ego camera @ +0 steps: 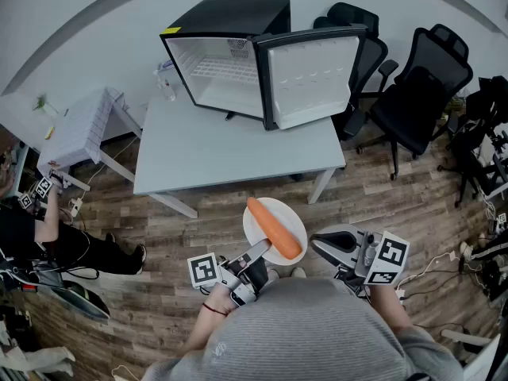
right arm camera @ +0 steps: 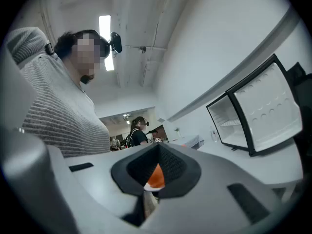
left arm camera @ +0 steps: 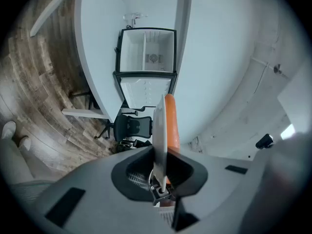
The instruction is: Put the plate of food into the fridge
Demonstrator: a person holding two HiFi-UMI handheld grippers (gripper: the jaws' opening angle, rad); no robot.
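A white plate [ego camera: 255, 222] carrying an orange carrot [ego camera: 275, 228] hangs over the wooden floor, short of the grey table [ego camera: 230, 153]. My left gripper [ego camera: 258, 254] is shut on the plate's near rim; in the left gripper view the plate [left arm camera: 159, 126] stands edge-on between the pads with the carrot [left arm camera: 170, 121] beside it. My right gripper [ego camera: 315, 243] is shut and holds nothing, its tips just right of the plate. The carrot [right arm camera: 156, 175] shows beyond its jaws. The black mini fridge [ego camera: 230, 62] stands on the table with its door [ego camera: 308, 78] swung open.
A clear bottle [ego camera: 165, 82] stands left of the fridge. Black office chairs [ego camera: 417, 101] crowd the right side behind the table. A white stand [ego camera: 79, 129] and a person [ego camera: 48, 232] are at the left. Cables [ego camera: 484, 252] lie on the floor at right.
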